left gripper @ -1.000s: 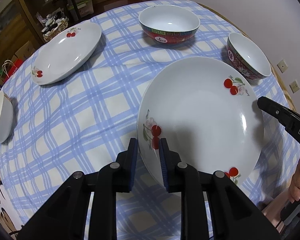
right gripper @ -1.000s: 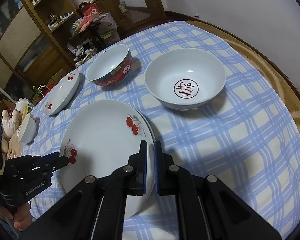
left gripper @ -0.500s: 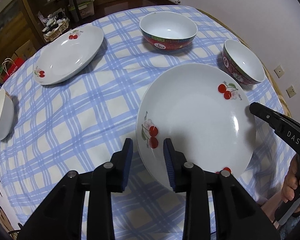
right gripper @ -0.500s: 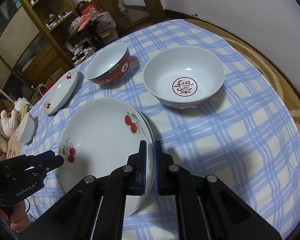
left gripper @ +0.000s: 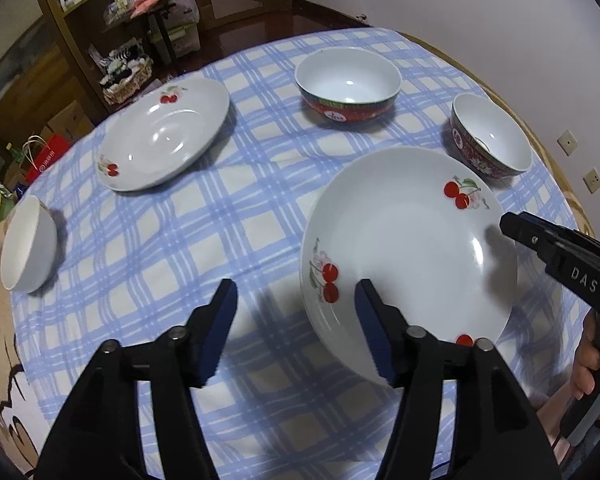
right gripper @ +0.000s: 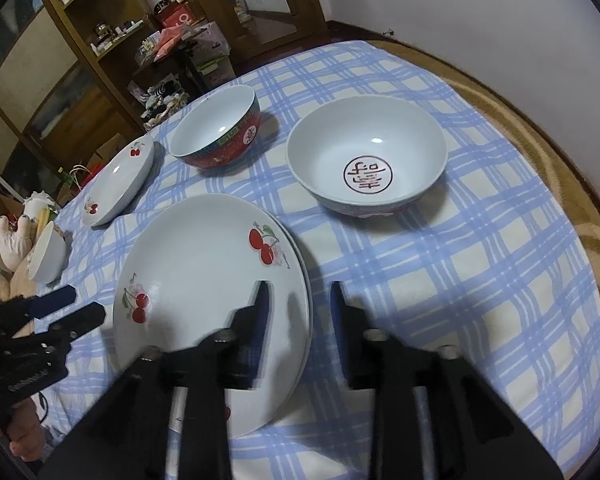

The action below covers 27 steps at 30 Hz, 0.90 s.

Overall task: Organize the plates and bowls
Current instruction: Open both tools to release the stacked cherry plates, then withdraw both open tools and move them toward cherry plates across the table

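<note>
We noted two cherry-print plates stacked (right gripper: 204, 264) near the front of the round table, on the blue checked cloth (left gripper: 204, 240); the lower plate's rim showed only as a thin edge on the right side of the stack in the right wrist view.

Left gripper (left gripper: 296, 300): jaws apart, having just been opening. The stack's left rim lay between the two blue pads, with neither pad pressing on it. In the right wrist view the same gripper appeared at the lower left, just beside the stack's edge.

Right gripper (right gripper: 298, 300): jaws apart, likewise just opened. The stack's right rim sat between its fingers, clear of both pads as far as we could tell; the left finger (right gripper: 256, 320) was motion-blurred, so contact there was hard to rule out entirely.

Other ware, all resting on the cloth:
- a third cherry plate (left gripper: 164, 132), alone at the far left, well apart from the stack;
- a red-sided bowl (left gripper: 348, 84) at the far centre;
- a bowl with a red character in its well (right gripper: 366, 160), just behind the stack on the right;
- a small white bowl (left gripper: 28, 244) at the left edge of the table.

A hand (left gripper: 592, 364) gripped the right gripper's handle at the frame's right edge.
</note>
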### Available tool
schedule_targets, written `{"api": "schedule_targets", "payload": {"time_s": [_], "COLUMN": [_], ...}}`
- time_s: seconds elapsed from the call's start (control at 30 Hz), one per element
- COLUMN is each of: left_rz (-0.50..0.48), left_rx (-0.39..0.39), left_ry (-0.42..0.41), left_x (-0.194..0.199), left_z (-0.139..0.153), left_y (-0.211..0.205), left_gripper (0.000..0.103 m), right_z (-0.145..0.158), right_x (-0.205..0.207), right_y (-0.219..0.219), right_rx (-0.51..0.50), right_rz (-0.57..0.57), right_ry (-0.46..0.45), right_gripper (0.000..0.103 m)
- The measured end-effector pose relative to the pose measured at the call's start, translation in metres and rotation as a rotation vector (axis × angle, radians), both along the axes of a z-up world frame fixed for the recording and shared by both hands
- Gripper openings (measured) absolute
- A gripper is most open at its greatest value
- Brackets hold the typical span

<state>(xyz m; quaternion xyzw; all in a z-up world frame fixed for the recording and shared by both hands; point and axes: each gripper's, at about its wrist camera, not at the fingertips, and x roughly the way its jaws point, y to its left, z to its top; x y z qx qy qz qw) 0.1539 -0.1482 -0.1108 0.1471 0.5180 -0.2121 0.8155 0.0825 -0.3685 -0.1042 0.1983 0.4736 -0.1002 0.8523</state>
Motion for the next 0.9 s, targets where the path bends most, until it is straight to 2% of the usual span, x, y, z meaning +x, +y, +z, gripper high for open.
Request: {"api": "schedule_targets", "payload": {"time_s": [0.1, 0.23, 0.3, 0.43, 0.5, 0.57, 0.77, 0.9], "left_rz": [0.013, 0.031, 0.029, 0.051, 0.072, 0.087, 0.130, 0.122], "left_rx": [-0.010, -0.016, -0.018, -0.014, -0.025, -0.040, -0.067, -0.057], "left_ry": [-0.012, -0.037, -0.055, -0.080, -0.078, -0.078, -0.096, -0.124], "left_x": [0.001, 0.001, 0.000, -0.002, -0.002, -0.004, -0.011, -0.017], "left_z": [0.005, 0.010, 0.013, 0.019, 0.022, 0.026, 0.038, 0.044], "left_y": [0.005, 0.011, 0.014, 0.021, 0.028, 0.034, 0.053, 0.059], "left_gripper": [0.071, 0.077, 0.080, 0.084, 0.086, 0.086, 0.086, 0.086], "right_z": [0.006, 0.009, 0.011, 0.018, 0.022, 0.027, 0.040, 0.046], "right_x": [-0.003, -0.008, -0.009, -0.017, -0.020, -0.023, -0.032, -0.038], "right_y": [0.001, -0.003, -0.003, 0.000, 0.003, 0.008, 0.019, 0.025], "right_rx": [-0.010, -0.001, 0.005, -0.010, -0.020, -0.036, -0.093, -0.134], "right_rz": [-0.003, -0.036, -0.045, -0.059, -0.054, -0.052, -0.045, -0.051], "right_ry": [-0.033, -0.070, -0.083, -0.127, -0.141, -0.165, -0.211, -0.243], "right_gripper": [0.057, 0.063, 0.073, 0.077, 0.088, 0.094, 0.096, 0.103]}}
